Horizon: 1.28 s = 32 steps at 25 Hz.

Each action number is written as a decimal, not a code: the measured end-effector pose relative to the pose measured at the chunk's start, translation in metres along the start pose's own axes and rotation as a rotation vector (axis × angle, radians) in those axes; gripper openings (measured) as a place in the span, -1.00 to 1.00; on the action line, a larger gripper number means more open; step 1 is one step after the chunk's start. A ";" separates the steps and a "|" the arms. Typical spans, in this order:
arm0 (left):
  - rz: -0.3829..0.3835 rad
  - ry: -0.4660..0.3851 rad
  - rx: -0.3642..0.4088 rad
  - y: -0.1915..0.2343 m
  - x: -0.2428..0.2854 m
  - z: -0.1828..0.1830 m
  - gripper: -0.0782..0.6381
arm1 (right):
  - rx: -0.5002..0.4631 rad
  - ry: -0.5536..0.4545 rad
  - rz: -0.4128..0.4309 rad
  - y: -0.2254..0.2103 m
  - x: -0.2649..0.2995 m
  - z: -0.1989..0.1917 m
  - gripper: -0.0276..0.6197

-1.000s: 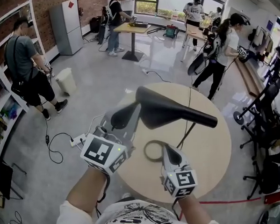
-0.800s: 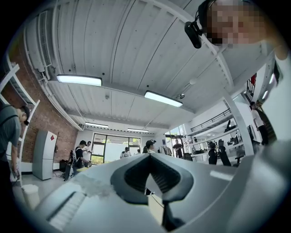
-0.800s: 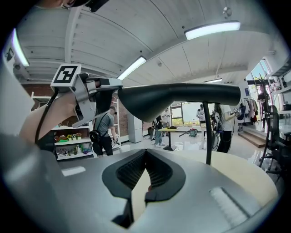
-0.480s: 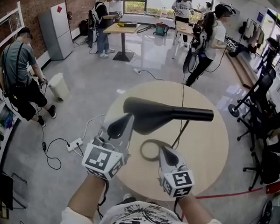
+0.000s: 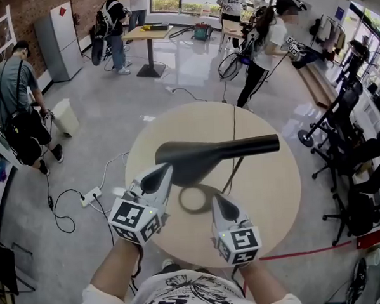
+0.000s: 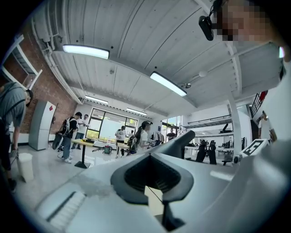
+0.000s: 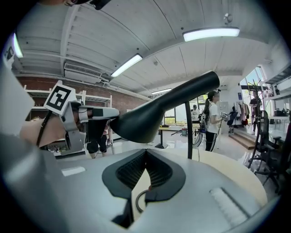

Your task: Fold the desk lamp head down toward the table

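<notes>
1. My left gripper (image 5: 160, 173) has its jaws together on nothing. The left gripper view shows the pads meeting, with only a sliver of table below them.
2. My right gripper (image 5: 216, 203) is likewise closed and empty. Its tip hovers low over the round table (image 5: 268, 188), just beside the lamp's base ring (image 5: 180, 201).
3. The lamp head (image 5: 203, 157) hangs roughly level above the table, its wide end right at my left tip. I cannot tell whether they touch.
4. I judge the fold is under way but not finished, since the head is well clear of the tabletop. The next move calls for pushing the wide end downward with my closed left tip while my right steadies the base, going slowly so the light base doesn't tip.
5. Only the right gripper view shows the upright arm (image 7: 189, 132) carrying the head, and my left tip up against the head's broad end. Only the head view shows the ring and the table together.
6. Far off, people (image 5: 260, 43) stand at other tables.
</notes>
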<state>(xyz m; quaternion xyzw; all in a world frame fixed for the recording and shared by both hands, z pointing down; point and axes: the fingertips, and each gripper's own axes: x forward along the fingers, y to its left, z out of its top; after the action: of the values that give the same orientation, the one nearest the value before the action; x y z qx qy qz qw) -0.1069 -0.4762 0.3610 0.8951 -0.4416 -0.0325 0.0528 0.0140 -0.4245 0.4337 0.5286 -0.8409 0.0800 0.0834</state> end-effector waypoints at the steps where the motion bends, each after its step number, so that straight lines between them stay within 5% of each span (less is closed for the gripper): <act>1: -0.007 0.016 -0.016 0.000 0.001 -0.007 -0.77 | 0.000 0.003 -0.005 -0.001 0.000 -0.001 -0.89; 20: -0.036 0.130 -0.077 -0.025 0.028 -0.086 -0.77 | -0.007 0.039 -0.073 -0.023 -0.015 -0.022 -0.89; 32: -0.037 0.140 -0.068 -0.029 0.035 -0.093 -0.77 | 0.007 0.058 -0.081 -0.031 -0.020 -0.030 -0.89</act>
<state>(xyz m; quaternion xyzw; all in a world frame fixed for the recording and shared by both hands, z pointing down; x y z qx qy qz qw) -0.0526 -0.4802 0.4497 0.9009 -0.4187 0.0145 0.1132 0.0520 -0.4134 0.4594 0.5600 -0.8158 0.0947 0.1090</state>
